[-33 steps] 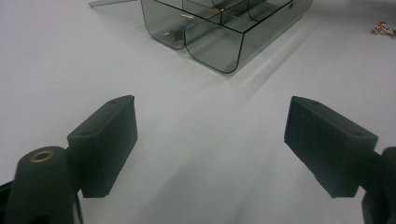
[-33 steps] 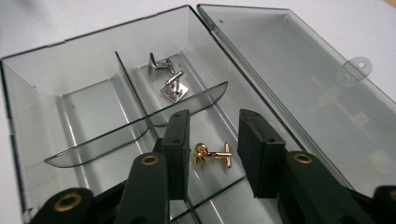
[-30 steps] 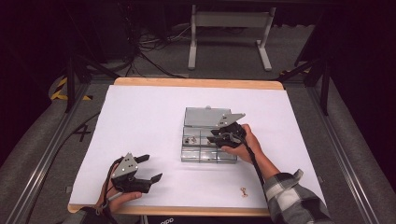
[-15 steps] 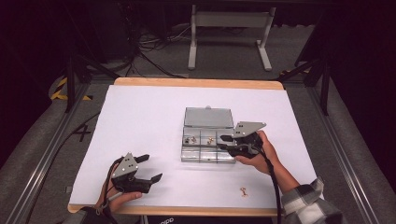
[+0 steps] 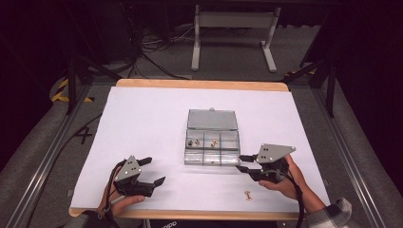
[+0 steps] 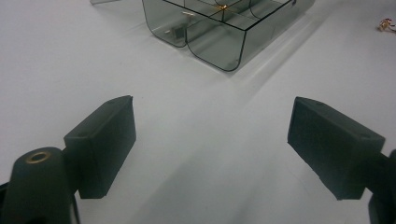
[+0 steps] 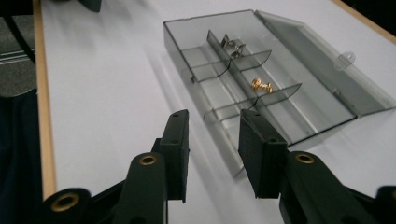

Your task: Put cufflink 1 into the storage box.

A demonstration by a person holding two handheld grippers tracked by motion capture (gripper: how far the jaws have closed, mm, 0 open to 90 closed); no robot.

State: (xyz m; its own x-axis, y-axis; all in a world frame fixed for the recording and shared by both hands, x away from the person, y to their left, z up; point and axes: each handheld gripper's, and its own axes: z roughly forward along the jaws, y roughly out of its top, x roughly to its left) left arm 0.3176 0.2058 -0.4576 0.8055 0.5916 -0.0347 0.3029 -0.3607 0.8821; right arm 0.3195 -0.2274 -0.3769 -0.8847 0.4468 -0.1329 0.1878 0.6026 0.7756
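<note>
A clear compartment box lies mid-table with its lid folded flat behind it. A small gold piece and a silvery piece lie in its back compartments; the right gripper view shows the gold piece and the silvery piece too. Another gold piece lies loose near the front edge. My right gripper hovers just right of the box's front corner, open part-way, with nothing between its jaws. My left gripper rests at the front left, wide open and empty.
The white sheet covers the wooden table, whose edge shows at the back. In the left gripper view the box lies ahead and the loose gold piece at the far right. A metal stand is on the floor beyond.
My right gripper has drawn back from above the box toward the front right of the table. The left gripper has stayed put.
</note>
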